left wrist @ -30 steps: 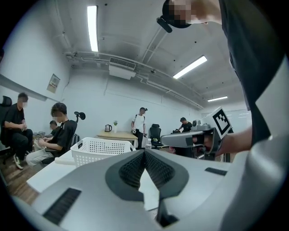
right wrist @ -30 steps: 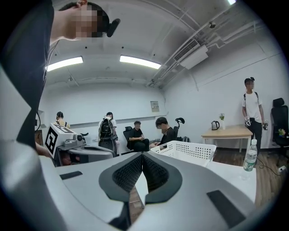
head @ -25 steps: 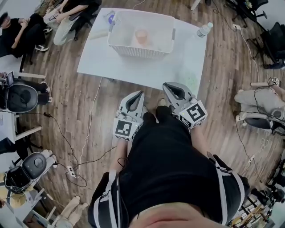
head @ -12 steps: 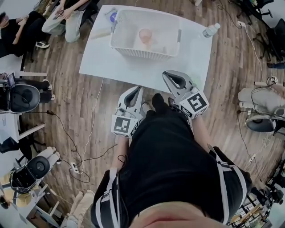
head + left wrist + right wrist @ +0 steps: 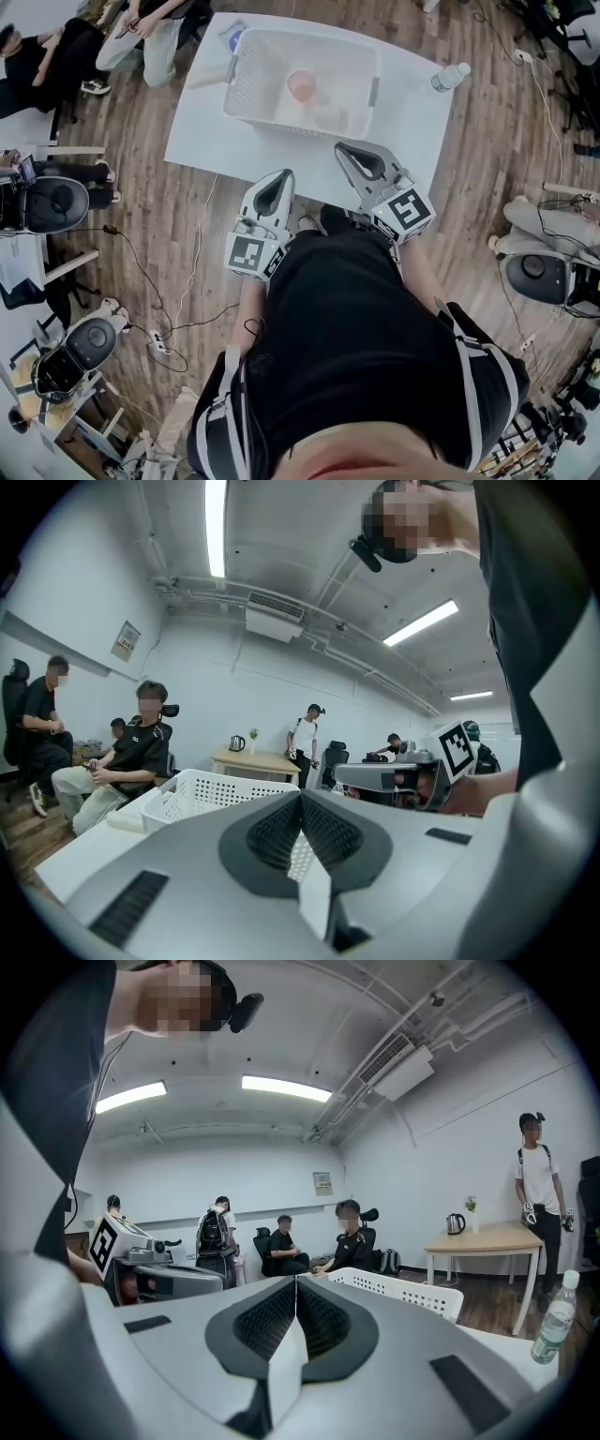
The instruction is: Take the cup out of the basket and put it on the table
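Observation:
A white slatted basket (image 5: 296, 123) stands on the far half of a white table (image 5: 211, 136). A pale orange cup (image 5: 302, 84) sits upright inside it. My left gripper (image 5: 279, 177) is shut and empty, just short of the table's near edge. My right gripper (image 5: 346, 149) is also shut and empty, with its tip over the near edge, a little short of the basket's near right corner. In the left gripper view the basket (image 5: 202, 794) shows past the closed left gripper (image 5: 300, 797). In the right gripper view the basket (image 5: 403, 1293) lies beyond the closed right gripper (image 5: 295, 1281). The cup is hidden in both gripper views.
A clear water bottle (image 5: 450, 76) stands on the table's far right corner, and is seen as a bottle (image 5: 555, 1321) at the right. A small blue item (image 5: 233, 39) lies left of the basket. Seated people (image 5: 141, 37) are beyond the table's left side. Cables (image 5: 192, 272) run over the wooden floor.
Both grippers have moved forward toward the table and basket, still shut. The right tip has gone from over the floor to over the table's near edge.

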`<state>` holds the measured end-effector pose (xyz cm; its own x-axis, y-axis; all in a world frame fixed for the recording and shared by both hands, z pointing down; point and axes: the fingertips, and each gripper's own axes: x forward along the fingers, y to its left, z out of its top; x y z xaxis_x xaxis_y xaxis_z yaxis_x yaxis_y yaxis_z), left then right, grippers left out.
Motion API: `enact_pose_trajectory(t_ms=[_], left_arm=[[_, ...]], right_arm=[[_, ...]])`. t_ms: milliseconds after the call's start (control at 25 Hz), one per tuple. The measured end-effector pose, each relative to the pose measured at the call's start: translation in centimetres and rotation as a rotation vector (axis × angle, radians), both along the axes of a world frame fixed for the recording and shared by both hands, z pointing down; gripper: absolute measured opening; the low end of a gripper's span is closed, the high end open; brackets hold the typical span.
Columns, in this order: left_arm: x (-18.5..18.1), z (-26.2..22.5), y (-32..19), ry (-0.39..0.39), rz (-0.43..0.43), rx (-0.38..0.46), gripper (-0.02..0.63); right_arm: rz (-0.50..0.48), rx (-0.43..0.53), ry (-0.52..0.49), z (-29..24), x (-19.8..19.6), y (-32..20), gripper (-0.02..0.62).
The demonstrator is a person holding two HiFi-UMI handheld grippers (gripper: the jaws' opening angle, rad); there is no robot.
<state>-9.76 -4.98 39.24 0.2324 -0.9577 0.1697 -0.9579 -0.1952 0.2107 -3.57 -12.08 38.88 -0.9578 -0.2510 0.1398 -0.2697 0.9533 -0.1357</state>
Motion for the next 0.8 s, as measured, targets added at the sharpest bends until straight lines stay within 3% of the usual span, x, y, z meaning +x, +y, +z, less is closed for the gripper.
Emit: enact_pose_trajectory(t_ms=[360, 800], left_arm=[[-0.1, 0.0, -2.8, -0.023, -0.027, -0.016, 0.021], [-3.3, 0.4, -3.4, -0.048, 0.074, -0.022, 0.021]], right_arm=[[-0.040, 0.002, 0.007, 0.6, -0.5, -3.1, 0.020], [0.025, 0.046, 0.064, 0.9, -4.1, -4.4, 0.020]])
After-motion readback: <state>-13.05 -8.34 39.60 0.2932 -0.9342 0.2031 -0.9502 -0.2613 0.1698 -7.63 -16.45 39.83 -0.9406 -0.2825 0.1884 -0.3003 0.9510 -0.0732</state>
